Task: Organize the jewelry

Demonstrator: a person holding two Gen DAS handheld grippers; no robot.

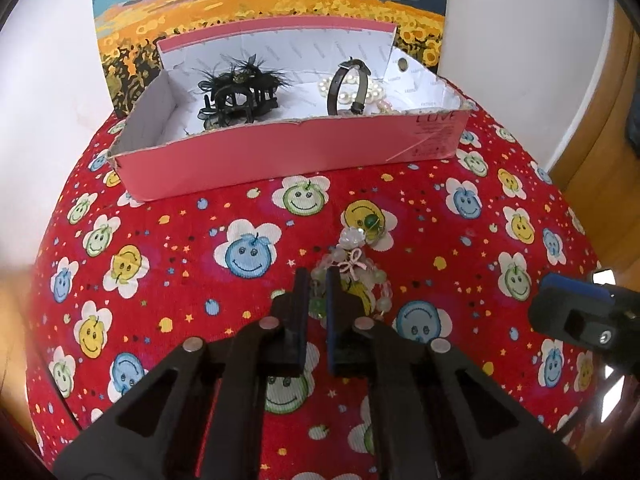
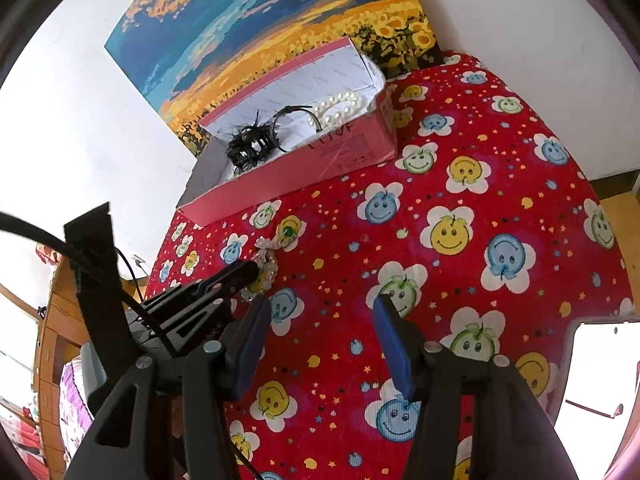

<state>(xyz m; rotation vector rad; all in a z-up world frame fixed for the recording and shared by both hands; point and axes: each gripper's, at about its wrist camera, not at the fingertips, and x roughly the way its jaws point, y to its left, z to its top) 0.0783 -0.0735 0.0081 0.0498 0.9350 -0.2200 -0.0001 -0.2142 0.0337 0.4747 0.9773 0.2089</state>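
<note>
Open red tablecloth (image 2: 460,288) is lying clear right of the bead bracelet (image 1: 360,276); pink box (image 1: 288,152) and leaning painting (image 1: 272,0) are blocking the far side.

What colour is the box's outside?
Pink box, with a white inside; clearest in the left wrist view.

right tongs (image 2: 324,344) agape, empty | left tongs (image 2: 250,270) on bead bracelet (image 2: 267,258)

Bead bracelet (image 1: 362,276) partly hidden behind fingers (image 1: 299,300), box print (image 1: 434,132) too small to read
</note>
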